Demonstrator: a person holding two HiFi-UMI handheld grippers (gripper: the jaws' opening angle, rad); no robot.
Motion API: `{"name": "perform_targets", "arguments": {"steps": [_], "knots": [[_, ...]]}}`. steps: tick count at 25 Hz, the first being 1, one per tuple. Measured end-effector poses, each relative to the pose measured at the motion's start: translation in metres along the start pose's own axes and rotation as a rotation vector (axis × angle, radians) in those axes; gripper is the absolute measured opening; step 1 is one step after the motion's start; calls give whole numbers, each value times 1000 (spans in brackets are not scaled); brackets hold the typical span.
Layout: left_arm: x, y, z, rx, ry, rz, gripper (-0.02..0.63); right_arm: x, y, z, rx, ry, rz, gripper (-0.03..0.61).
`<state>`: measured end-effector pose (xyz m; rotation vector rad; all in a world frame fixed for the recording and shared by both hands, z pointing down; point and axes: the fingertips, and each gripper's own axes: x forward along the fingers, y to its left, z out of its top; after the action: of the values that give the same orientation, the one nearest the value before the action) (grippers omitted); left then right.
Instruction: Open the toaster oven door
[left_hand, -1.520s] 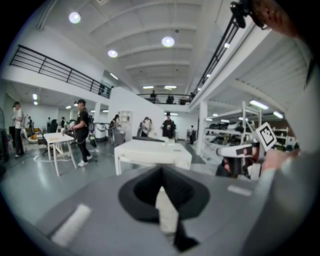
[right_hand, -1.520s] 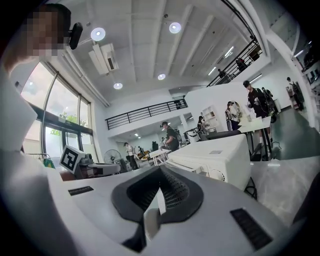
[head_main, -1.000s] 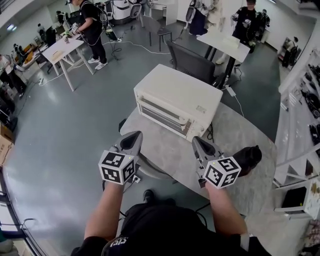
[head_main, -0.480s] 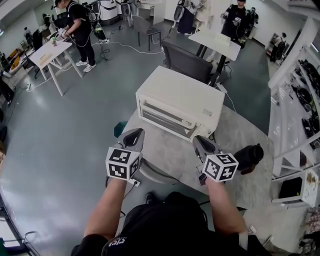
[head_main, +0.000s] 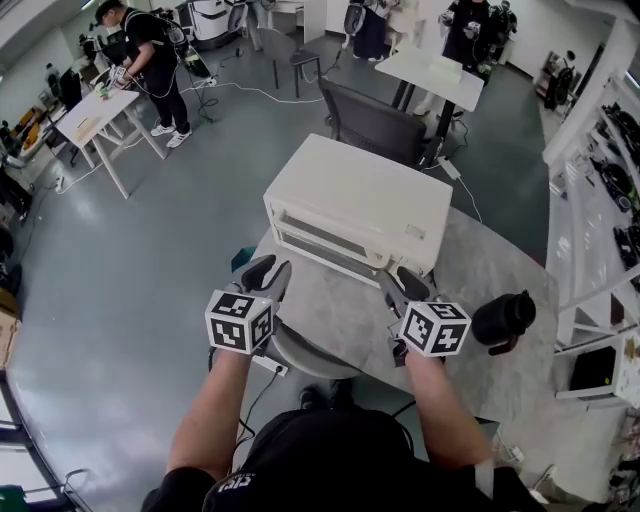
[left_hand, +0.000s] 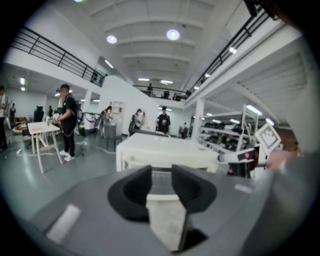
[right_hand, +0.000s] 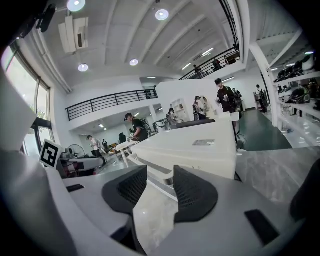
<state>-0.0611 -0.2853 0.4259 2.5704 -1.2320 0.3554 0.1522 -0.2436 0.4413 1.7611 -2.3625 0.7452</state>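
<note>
A cream toaster oven (head_main: 360, 200) stands at the far side of the round marble table (head_main: 340, 310), its door (head_main: 325, 243) shut and facing me. Both grippers hover over the table just short of that door. My left gripper (head_main: 270, 268) is before the door's left end and my right gripper (head_main: 402, 280) before its right end; neither touches it. Both sets of jaws have just been opening and nothing is between them. The left gripper view frames the oven (left_hand: 165, 150) between the left gripper's (left_hand: 161, 182) parted pads. In the right gripper view the door handle (right_hand: 155, 174) runs beyond the right gripper (right_hand: 159, 189).
A black cylindrical object (head_main: 503, 318) lies on the table to the right of my right gripper. A dark chair (head_main: 375, 122) stands behind the oven. People work at white tables (head_main: 100, 110) farther off, and shelving (head_main: 610, 200) lines the right side.
Both grippers have moved forward and down toward the oven door. Their jaws, together in the earlier frames, now stand parted.
</note>
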Motion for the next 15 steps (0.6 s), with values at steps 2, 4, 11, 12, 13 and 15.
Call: {"name": "perform_targets", "arguments": {"steps": [2,4,11,12,13,15], "knots": [[9,0,0,-3,7,-3,135,7,-6,-3,24,11,2,158],[16,-1,-2,-9,11,-5,137,13,-11,-6,55,25,7,158],[35,6,-12,-30,34,0,143,28,-22,-12,89,68,-4,156],[37,7,-13,-33,34,1,143,30,-24,-12,92,72,-8,158],[39,8,-13,-37,35,2,143,32,-25,-12,97,77,-11,156],[43,8,-15,-44,37,1,143,36,-26,-13,120,86,-13,151]]}}
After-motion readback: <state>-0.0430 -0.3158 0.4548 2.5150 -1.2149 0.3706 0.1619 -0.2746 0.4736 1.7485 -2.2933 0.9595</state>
